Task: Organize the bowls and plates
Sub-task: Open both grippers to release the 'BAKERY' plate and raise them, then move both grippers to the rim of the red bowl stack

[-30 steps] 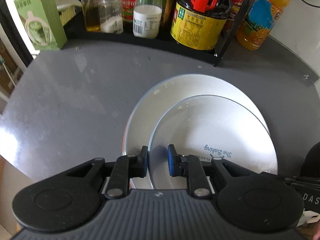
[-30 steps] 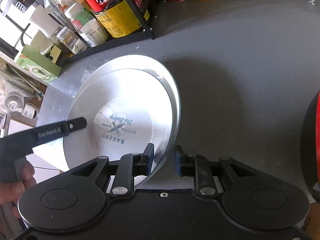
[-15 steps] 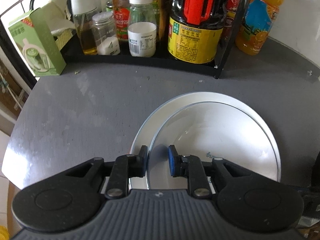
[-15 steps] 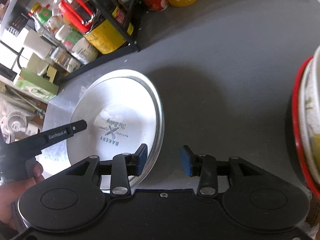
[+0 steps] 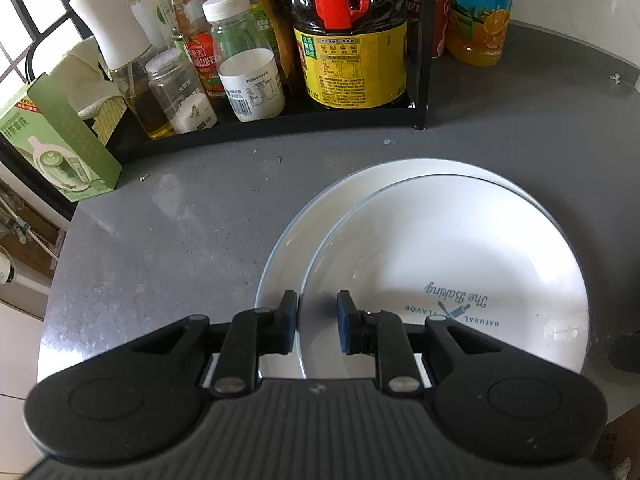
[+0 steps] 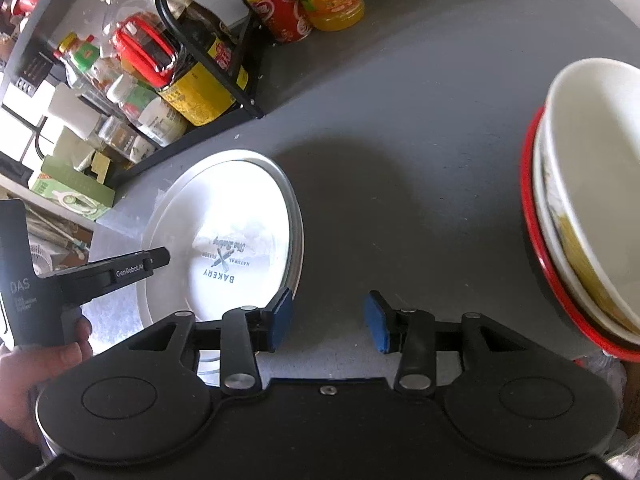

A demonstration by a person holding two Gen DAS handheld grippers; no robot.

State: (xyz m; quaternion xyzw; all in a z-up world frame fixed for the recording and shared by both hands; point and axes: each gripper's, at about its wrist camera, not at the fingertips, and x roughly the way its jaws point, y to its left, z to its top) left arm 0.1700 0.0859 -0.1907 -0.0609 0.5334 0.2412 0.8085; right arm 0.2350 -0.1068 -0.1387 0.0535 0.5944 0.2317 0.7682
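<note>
While the left gripper (image 5: 318, 326) straddles the near rim of the upper plate (image 5: 460, 264), its jaws stand only a narrow gap apart, and I cannot tell whether the pads press on the rim. That plate, printed with blue lettering, lies on a larger lower plate (image 5: 320, 208), offset toward the right, on the grey countertop (image 5: 180, 216). Behind them a black rack (image 5: 420, 80) holds bottles and jars, among them a dark soy sauce bottle (image 5: 352, 52) with a red handle; an orange juice bottle (image 5: 480, 12) stands just beside the rack, and a green box (image 5: 60, 144) sits at the left.

From the right wrist view, the right gripper (image 6: 328, 322) has just been opening; its jaws stand apart over bare counter with nothing between them, just right of the stacked plates. A hand (image 6: 36, 364) holds the left gripper at the plates' left side. At the far right, stacked bowls (image 6: 588, 200) sit well apart from the plates, the lowest with a red rim.
</note>
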